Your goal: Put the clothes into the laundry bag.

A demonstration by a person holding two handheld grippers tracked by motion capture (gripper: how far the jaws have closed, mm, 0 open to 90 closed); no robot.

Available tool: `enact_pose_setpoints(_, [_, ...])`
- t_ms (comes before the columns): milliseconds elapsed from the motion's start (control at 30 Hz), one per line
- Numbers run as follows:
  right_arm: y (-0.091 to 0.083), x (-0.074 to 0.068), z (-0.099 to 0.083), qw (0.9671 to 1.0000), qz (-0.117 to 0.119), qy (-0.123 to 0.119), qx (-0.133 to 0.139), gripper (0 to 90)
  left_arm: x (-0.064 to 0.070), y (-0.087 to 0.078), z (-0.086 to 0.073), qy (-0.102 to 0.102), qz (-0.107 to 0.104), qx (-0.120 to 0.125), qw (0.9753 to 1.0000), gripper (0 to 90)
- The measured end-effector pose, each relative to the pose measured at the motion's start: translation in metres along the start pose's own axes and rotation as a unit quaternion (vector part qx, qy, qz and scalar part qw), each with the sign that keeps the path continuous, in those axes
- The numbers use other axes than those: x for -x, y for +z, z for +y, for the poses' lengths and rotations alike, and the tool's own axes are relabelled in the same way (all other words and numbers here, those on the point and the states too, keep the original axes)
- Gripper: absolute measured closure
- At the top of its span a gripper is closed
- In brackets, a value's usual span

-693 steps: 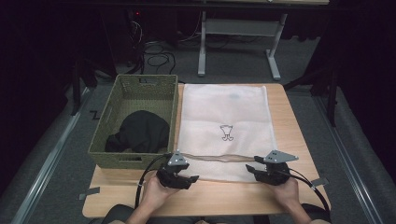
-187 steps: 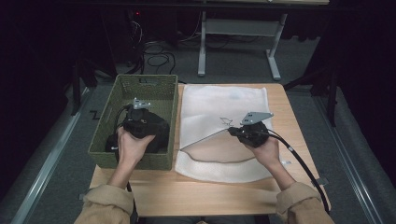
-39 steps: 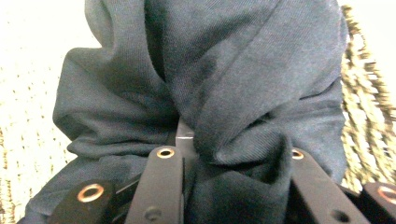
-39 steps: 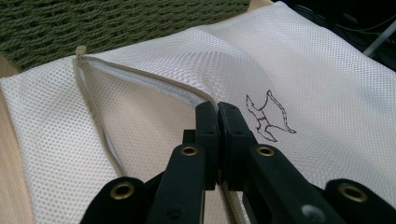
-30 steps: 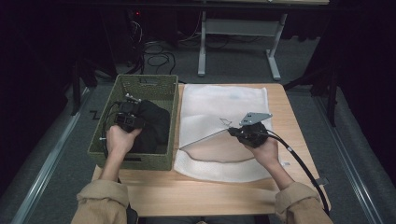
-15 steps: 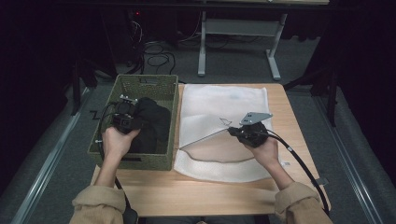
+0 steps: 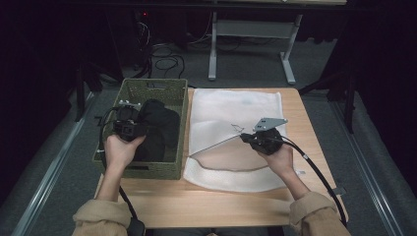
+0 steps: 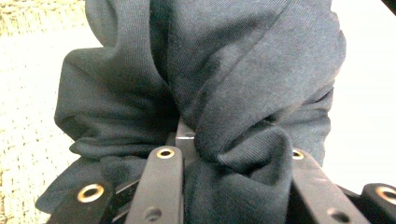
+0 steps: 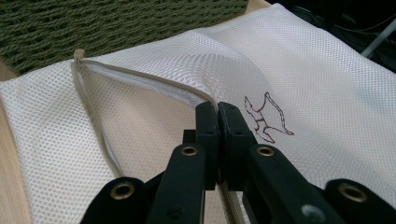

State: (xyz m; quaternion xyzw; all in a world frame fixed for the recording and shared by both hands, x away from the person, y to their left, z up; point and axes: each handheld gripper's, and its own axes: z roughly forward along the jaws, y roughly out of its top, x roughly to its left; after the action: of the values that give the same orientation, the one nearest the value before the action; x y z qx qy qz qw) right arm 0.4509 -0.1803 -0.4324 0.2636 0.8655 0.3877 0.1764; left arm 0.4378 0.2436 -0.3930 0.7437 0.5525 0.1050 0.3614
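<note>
Bunched black garment (image 7: 158,129) in basket; white mesh bag (image 7: 231,118) open beside it.

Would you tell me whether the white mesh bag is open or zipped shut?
Open: the right claw pinches the mesh bag's upper zipper edge, lifted off the lower layer.

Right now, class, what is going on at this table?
A person works with a gripper in each hand. The left gripper is shut on a dark garment over the green basket. The right gripper is shut on the upper edge of the white mesh bag, by its zip, holding the mouth open. The garment is not yet in the bag, which lies on the table.
</note>
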Motion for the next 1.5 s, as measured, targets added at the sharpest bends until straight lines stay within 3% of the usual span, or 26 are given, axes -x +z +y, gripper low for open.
enact_pose_setpoints(300, [0.000,0.001,0.000,1.0000,0.000,0.000,0.000,88.7,0.000,-0.007,0.000,-0.001,-0.017,0.018,0.9997,72.2])
enact_pose_setpoints(867, [0.000,0.003,0.000,1.0000,0.002,0.006,-0.001,88.7,0.018,-0.019,0.003,0.022,-0.045,0.041,0.9979,72.2])
enact_pose_setpoints(1033, [-0.001,0.004,0.001,1.0000,0.000,0.005,-0.002,88.7,0.028,-0.023,0.005,0.038,-0.055,0.045,0.9967,72.2])
enact_pose_setpoints(1133, [-0.001,0.002,0.001,1.0000,0.001,-0.002,0.006,88.7,0.033,-0.027,0.006,0.040,-0.079,0.050,0.9948,72.2])
enact_pose_setpoints(1267, [0.000,0.003,0.001,1.0000,0.000,-0.003,0.000,88.7,0.040,-0.026,0.006,0.052,-0.080,0.044,0.9945,72.2])
enact_pose_setpoints(1500, [-0.002,0.004,0.001,1.0000,-0.002,0.001,0.003,88.7,0.049,-0.029,0.007,0.057,-0.108,0.048,0.9914,72.1])
